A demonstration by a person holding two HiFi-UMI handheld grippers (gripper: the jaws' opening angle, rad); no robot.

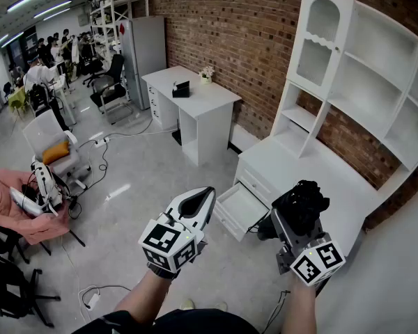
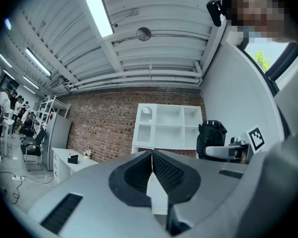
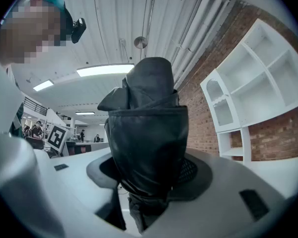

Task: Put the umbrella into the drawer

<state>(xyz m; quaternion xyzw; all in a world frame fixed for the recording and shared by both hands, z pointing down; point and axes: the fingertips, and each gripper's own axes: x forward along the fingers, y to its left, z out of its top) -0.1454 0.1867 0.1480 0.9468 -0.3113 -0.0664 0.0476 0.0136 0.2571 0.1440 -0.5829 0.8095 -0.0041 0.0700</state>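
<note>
The fingers (image 3: 194,171) of the right gripper (image 1: 284,223) stand wide, clamped on the folded black umbrella (image 3: 148,128), and should lower it lengthwise into the open drawer (image 1: 238,206) just beside it before releasing, the left gripper (image 1: 197,204), closed and empty, holding aside.

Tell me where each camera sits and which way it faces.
Head view: on the head, steeply down at the open drawer; both forearms, left gripper, right gripper show.
Left gripper view: rides that gripper, along its shut jaws toward the white shelf unit.
Right gripper view: rides that gripper, along jaws clamped on the black umbrella.
Shared: all three show the umbrella.
</note>
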